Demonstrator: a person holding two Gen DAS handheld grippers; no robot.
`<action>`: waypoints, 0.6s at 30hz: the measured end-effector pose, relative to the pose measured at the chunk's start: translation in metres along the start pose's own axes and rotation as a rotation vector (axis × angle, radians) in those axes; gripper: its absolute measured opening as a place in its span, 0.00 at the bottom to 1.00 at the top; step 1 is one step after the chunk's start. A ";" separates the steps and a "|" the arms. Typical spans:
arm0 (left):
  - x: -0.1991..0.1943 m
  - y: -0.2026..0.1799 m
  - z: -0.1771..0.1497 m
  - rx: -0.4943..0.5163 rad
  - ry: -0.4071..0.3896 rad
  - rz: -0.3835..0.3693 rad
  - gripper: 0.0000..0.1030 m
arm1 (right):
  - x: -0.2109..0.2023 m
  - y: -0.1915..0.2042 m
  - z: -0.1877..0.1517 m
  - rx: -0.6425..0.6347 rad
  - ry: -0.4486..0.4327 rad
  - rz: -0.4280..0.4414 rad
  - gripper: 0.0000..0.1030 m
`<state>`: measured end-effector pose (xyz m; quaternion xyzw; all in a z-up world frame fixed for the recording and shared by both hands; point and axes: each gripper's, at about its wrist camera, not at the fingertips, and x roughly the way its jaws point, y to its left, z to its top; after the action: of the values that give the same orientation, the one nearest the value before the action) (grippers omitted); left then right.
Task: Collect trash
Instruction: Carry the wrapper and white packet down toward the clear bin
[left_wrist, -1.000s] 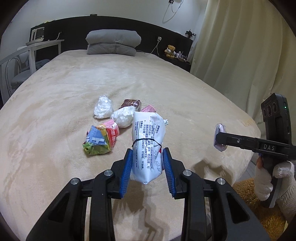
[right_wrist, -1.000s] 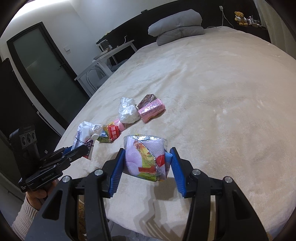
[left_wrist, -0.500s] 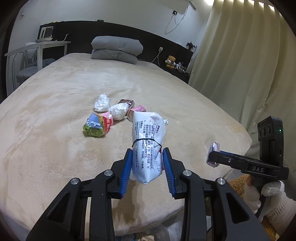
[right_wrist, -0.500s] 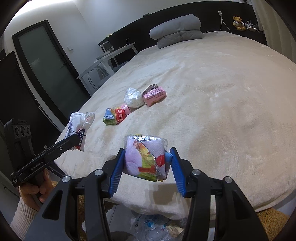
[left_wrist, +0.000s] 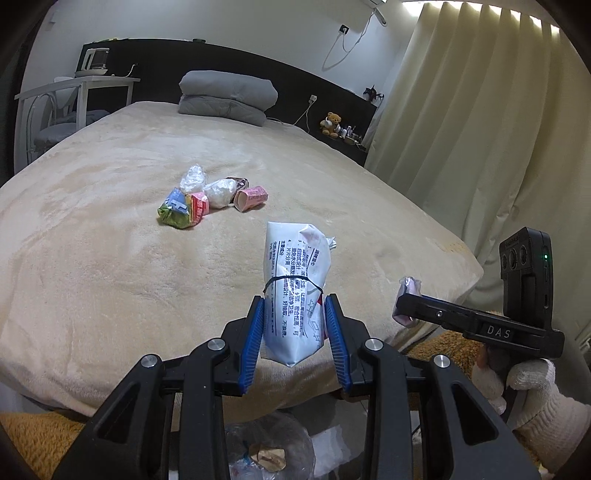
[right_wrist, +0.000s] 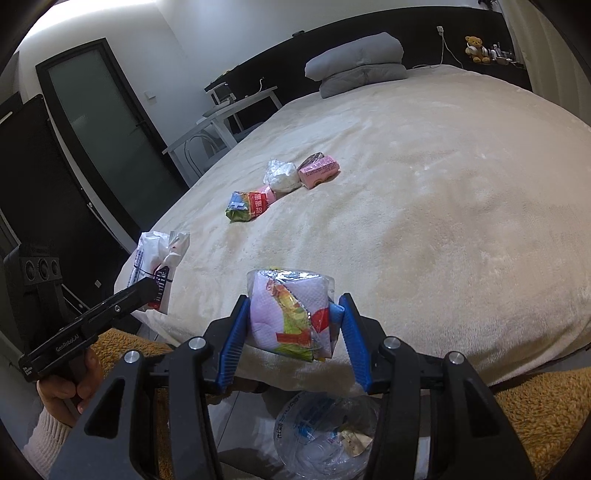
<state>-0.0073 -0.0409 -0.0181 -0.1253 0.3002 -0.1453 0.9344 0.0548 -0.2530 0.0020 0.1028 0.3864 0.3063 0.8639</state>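
Two pieces ride clamped above the bin (right_wrist: 325, 435): left tongs (left_wrist: 294, 332) grip the white packet (left_wrist: 295, 291), right tongs (right_wrist: 291, 332) the tissue pack (right_wrist: 291, 314); wrappers (left_wrist: 210, 199) remain on the bed (left_wrist: 92, 258).

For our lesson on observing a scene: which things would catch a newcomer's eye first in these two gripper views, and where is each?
First, the trash gripped up front: a white printed packet in the left gripper and a pink and yellow wrapper in the right gripper. Next, the small litter pile mid-bed, then the clear bag of rubbish on the floor below.
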 end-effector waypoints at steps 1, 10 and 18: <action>-0.002 -0.002 -0.003 0.001 0.001 -0.001 0.32 | -0.002 0.002 -0.003 -0.007 0.000 -0.002 0.48; -0.006 -0.011 -0.032 -0.017 0.044 0.011 0.32 | -0.004 0.015 -0.030 -0.046 0.044 0.005 0.48; 0.007 -0.008 -0.062 -0.059 0.153 0.038 0.32 | 0.011 0.012 -0.052 -0.044 0.141 -0.032 0.48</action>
<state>-0.0403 -0.0596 -0.0680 -0.1353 0.3774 -0.1277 0.9072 0.0169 -0.2402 -0.0355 0.0558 0.4413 0.3071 0.8413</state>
